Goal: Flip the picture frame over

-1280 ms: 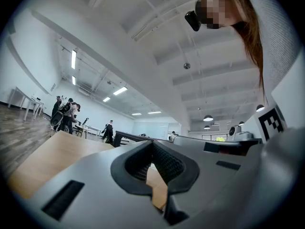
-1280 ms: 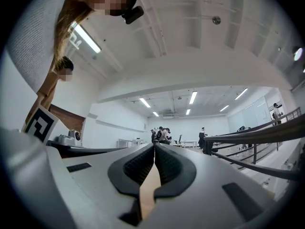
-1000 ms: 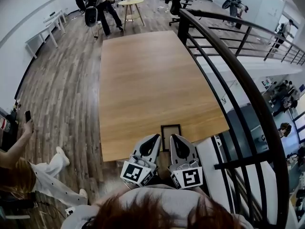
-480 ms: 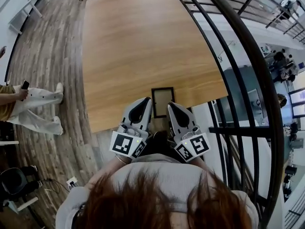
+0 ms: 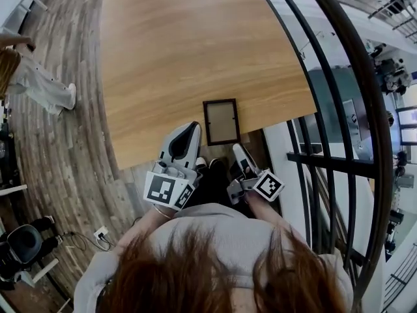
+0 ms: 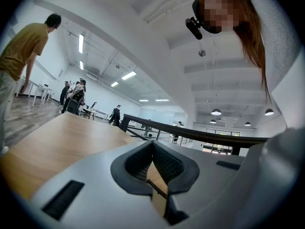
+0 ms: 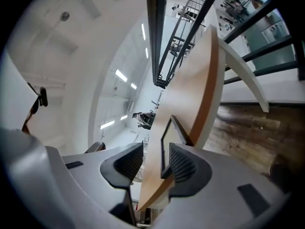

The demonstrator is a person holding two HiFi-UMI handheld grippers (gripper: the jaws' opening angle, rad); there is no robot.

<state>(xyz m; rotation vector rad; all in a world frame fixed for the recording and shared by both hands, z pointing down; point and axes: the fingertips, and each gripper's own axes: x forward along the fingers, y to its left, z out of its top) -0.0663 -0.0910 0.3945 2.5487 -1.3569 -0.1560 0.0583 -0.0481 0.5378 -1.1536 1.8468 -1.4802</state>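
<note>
A small picture frame (image 5: 221,121) with a dark rim lies flat on the wooden table (image 5: 182,51), close to its front edge. My left gripper (image 5: 191,129) is just left of the frame at the table edge, its jaws shut on nothing; its own view shows the pads (image 6: 164,163) meeting. My right gripper (image 5: 238,150) hangs below the edge, rolled onto its side. Its jaws are opening, with the table edge (image 7: 209,99) and the frame (image 7: 167,144) between the pads (image 7: 183,163), which do not press on them.
A black metal railing (image 5: 339,109) curves along the table's right side, with a drop to a lower floor beyond it. A person (image 5: 26,77) stands on the wooden floor at the left. A chair base (image 5: 26,240) sits at the lower left.
Both grippers have sunk toward the table's front edge. The right one has rolled onto its side and its jaws have parted. The frame has not moved on the table.
</note>
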